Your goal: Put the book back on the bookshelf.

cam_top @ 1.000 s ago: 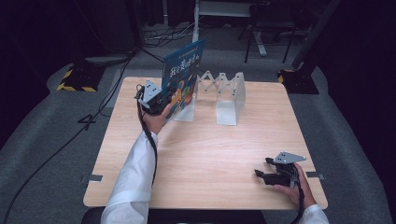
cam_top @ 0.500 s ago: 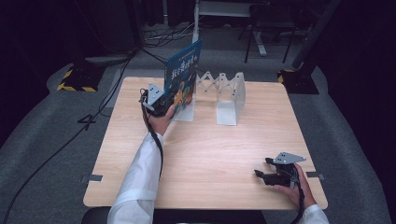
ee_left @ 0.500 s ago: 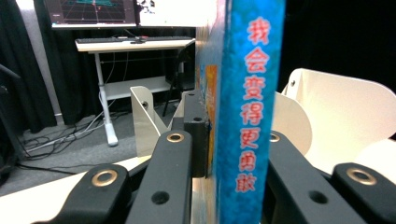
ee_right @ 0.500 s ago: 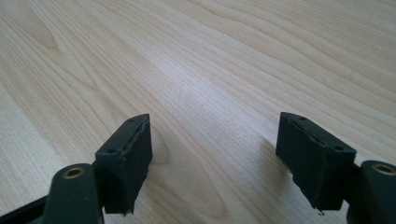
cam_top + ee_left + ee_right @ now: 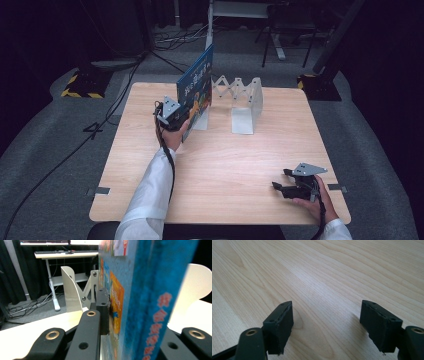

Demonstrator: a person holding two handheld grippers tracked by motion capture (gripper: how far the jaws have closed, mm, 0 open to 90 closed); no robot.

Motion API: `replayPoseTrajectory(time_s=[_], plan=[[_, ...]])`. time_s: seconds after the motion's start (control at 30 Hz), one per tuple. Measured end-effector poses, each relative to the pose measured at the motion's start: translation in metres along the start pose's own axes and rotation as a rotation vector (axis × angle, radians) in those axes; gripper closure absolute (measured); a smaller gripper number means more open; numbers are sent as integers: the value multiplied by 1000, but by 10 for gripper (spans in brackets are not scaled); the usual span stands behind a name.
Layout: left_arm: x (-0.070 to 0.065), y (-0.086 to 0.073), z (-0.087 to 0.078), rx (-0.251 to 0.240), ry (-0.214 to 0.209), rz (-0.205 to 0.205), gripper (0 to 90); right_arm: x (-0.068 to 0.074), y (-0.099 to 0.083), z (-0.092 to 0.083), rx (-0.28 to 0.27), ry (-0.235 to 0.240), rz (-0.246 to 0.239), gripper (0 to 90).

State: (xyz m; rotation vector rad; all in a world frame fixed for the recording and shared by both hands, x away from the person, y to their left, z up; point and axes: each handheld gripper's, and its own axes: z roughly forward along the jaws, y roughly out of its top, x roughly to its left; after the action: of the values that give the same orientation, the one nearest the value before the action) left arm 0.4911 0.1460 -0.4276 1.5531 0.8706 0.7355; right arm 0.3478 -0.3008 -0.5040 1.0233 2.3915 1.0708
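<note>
- Left gripper point(image 5: 176, 116): located left of centre in the high view, at the left end of the white expanding book rack point(image 5: 239, 106).
- Left gripper state: clenched on the blue book point(image 5: 196, 93). In the left gripper view one black pad point(image 5: 103, 311) lies flat against the book's cover point(image 5: 140, 290); the opposite jaw is hidden behind the book. The jaws have just eased open slightly, with the book between them and the visible pad in contact with it.
- Book position: upright on its lower edge, in the upper centre of the high view, at the leftmost divider of the rack. Whether its edge touches the wooden table point(image 5: 220, 165) cannot be determined.
- Rack: a white divider point(image 5: 70, 288) and scissor link appear left of the book in the left gripper view; a second white panel point(image 5: 192, 290) stands at the right edge of that frame.
- Right gripper point(image 5: 280, 187): lower right of the high view, low over the table, well apart from the rack.
- Right gripper state: released. The right gripper view shows both pads point(image 5: 280, 325) spread wide with bare wood grain point(image 5: 324, 290) between them.
</note>
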Motion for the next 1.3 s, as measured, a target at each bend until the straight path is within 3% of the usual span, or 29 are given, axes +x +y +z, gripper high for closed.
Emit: replayPoseTrajectory(time_s=[0.37, 0.43, 0.5, 0.57, 0.7, 0.87, 1.03, 1.1, 1.23, 1.3], plan=[[10, 2, 2, 22, 43, -29, 818, 0, 0, 0, -3, 2, 0, 273], [8, 4, 1, 37, 56, -4, 819, 0, 0, 0, -3, 2, 0, 273], [6, 3, 1, 30, 71, -15, 821, 0, 0, 0, -3, 3, -1, 273], [3, 0, 0, 14, 93, -51, 824, 0, 0, 0, -3, 4, -3, 273], [-1, 0, 0, 14, 113, -54, 824, 0, 0, 0, -3, 5, -3, 273], [-10, -1, -3, 12, 160, -82, 826, 0, 0, 0, -3, 7, -4, 271], [-21, -4, -9, -9, 272, -135, 825, 0, 0, 0, -4, 8, -4, 271], [-26, -4, -9, -8, 313, -119, 822, 0, 0, 0, -2, 8, -5, 270], [-28, -4, -8, -8, 317, -117, 821, 0, 0, 0, -2, 9, -5, 270], [-28, -5, -8, -17, 316, -136, 822, 0, 0, 0, -2, 9, -5, 270]])
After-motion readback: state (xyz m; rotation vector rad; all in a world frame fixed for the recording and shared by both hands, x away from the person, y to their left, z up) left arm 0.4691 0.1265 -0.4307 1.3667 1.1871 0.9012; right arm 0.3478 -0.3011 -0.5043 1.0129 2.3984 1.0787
